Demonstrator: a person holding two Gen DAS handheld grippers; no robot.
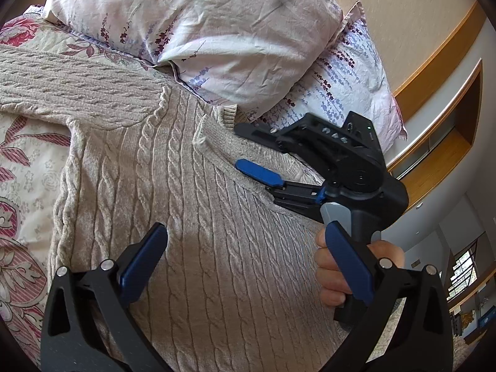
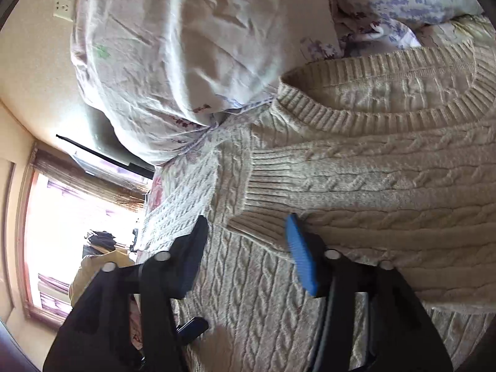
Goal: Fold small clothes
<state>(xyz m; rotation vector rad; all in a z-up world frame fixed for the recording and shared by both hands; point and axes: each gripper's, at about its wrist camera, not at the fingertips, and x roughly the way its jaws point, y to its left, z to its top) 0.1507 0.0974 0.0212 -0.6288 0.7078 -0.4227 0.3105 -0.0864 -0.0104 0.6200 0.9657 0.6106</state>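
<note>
A beige cable-knit sweater (image 1: 201, 232) lies flat on the bed, one sleeve (image 1: 62, 83) stretched out to the left. My left gripper (image 1: 248, 260) hovers open over the sweater's body, with nothing between its blue pads. My right gripper (image 1: 238, 147) sits by the ribbed collar (image 1: 224, 114), and a hand (image 1: 331, 269) holds its handle. In the right wrist view the right gripper (image 2: 248, 232) is open. The ribbed cuff (image 2: 257, 192) of a sleeve folded across the chest lies just ahead of its fingers, below the collar (image 2: 372, 111). The pads do not press on the cuff.
Two floral pillows (image 1: 201, 31) are stacked right behind the collar. A quilted bedspread (image 1: 28, 161) with red flowers shows to the left of the sweater. A window (image 2: 77, 210) and a wall lie beyond the bed's edge.
</note>
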